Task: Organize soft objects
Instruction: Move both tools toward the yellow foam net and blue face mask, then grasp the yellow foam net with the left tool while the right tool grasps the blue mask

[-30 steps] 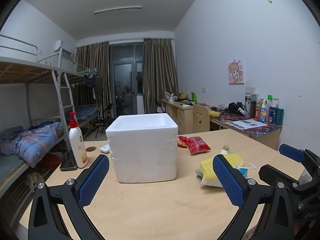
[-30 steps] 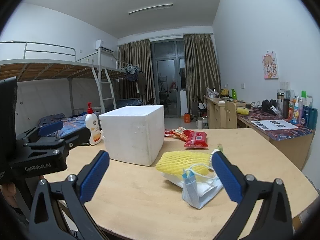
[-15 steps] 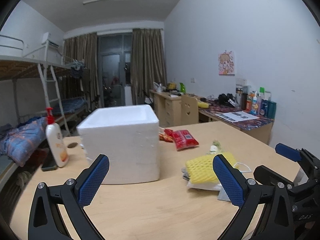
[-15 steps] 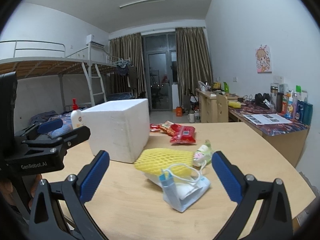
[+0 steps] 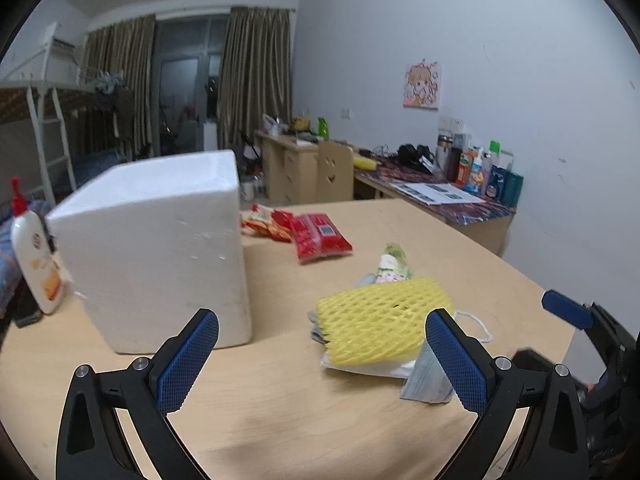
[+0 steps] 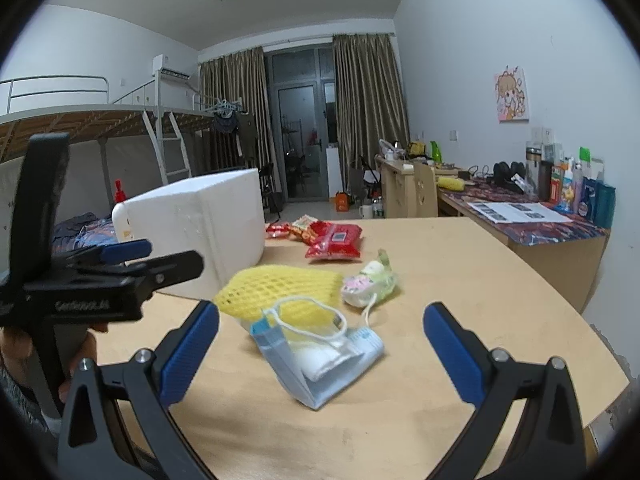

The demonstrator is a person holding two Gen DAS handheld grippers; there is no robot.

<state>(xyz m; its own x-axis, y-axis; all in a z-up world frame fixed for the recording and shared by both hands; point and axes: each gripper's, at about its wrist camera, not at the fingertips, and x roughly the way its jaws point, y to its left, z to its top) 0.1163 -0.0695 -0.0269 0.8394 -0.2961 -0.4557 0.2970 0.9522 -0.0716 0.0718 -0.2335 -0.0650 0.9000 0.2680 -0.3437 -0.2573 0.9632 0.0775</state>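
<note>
Hovering above the wooden table [image 5: 280,420], the left gripper [image 5: 322,360] has its blue-padded jaws spread wide, holding nothing. The right gripper [image 6: 320,350] hangs over the same table, jaws likewise wide apart and empty.

Soft objects lie in a loose pile near the table's middle. A yellow foam net [image 5: 380,322] rests on top of a white packet whose edge shows beneath it. A light blue face mask [image 6: 320,360] sits at the near end of the pile, folded, its white ear loop [image 6: 308,316] draped over the net. Just beyond the pile, touching or nearly touching it, lies a small green-and-white pouch [image 6: 370,282].

White foam box [image 5: 156,252] stands upright to the left of the pile, near it but apart. Behind the box, a red snack packet [image 5: 320,236] lies flat, with smaller orange-red packets [image 5: 266,224] beside it. A pump bottle with a red top [image 5: 34,252] stands at the box's far left.

From the right wrist view, the left gripper's black frame shows at left, a hand [image 6: 78,344] wrapped around its handle.
</note>
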